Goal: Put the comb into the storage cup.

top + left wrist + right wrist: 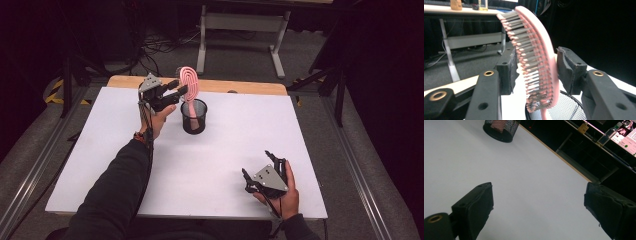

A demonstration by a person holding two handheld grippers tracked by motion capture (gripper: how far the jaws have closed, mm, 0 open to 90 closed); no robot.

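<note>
Black jaws of the right gripper (261, 170) stand wide apart with nothing between them; it rests idle on the near right of the white table (225, 165), probably kept out of the way. Its own view looks across bare tabletop to the mesh cup (499, 130) far off, pink showing through the wire.

Farther out, left of centre, the left gripper (181, 86) is level with the head of the pink brush (189, 82), which stands upright in the cup (194, 119), handle down. From the high view it is hard to tell whether the brush is gripped. The left gripper view settles it: the brush (541, 62) sits between the pads (567, 68), bristles toward the left pad, with a gap showing on each side, so the jaws are partly open and not pressing on it. The cup alone seems to hold the brush upright.
</note>
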